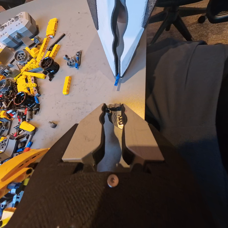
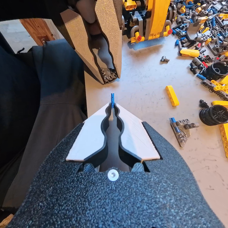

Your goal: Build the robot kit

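My left gripper [image 1: 112, 105] has grey fingers and is shut on a dark grey toy building panel [image 1: 116, 117] with pin holes; it also shows in the right wrist view [image 2: 109, 79], where the panel [image 2: 109, 75] faces my right gripper. My right gripper [image 2: 112, 103] has white fingers and is shut on a small blue pin [image 2: 112, 99] that sticks out past the tips. In the left wrist view the right gripper [image 1: 118, 75] points at the left one, with the blue pin [image 1: 116, 79] a short gap from the panel. Both hover above the white table [image 1: 88, 93] near its edge.
A pile of yellow, grey and black toy building parts [image 1: 24, 76] covers the table's far side, with black wheels [image 2: 214, 114], a loose yellow beam [image 2: 172, 95], a grey bracket assembly [image 2: 181, 130] and a partly built yellow model [image 2: 151, 22]. A person's dark-clothed lap [image 2: 43, 98] lies beside the table edge. Across from one pair of fingers to the other is roughly 5 cm.
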A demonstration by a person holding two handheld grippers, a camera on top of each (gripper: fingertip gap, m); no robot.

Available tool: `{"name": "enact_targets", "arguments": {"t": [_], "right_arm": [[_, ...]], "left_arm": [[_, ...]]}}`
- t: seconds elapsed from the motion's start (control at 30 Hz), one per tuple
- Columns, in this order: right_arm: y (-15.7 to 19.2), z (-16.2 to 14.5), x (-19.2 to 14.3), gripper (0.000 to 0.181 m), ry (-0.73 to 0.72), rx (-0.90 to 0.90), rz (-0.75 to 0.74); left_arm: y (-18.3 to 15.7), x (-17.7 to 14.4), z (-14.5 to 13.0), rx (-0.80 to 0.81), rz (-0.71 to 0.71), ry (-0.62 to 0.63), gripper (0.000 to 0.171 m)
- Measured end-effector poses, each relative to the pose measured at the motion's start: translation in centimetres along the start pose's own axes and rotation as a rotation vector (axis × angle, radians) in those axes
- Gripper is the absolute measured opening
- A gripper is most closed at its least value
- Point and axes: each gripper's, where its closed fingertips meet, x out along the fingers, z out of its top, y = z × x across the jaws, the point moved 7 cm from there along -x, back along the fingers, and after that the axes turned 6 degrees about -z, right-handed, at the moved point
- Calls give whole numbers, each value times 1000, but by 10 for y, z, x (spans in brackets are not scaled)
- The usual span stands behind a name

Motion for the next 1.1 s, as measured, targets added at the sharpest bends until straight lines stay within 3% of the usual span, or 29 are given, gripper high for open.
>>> {"name": "enact_targets", "arguments": {"t": [1.1], "right_arm": [[-8, 7, 18, 4, 51, 13, -3]], "left_arm": [[3, 2, 1, -126, 7, 6, 23]]}}
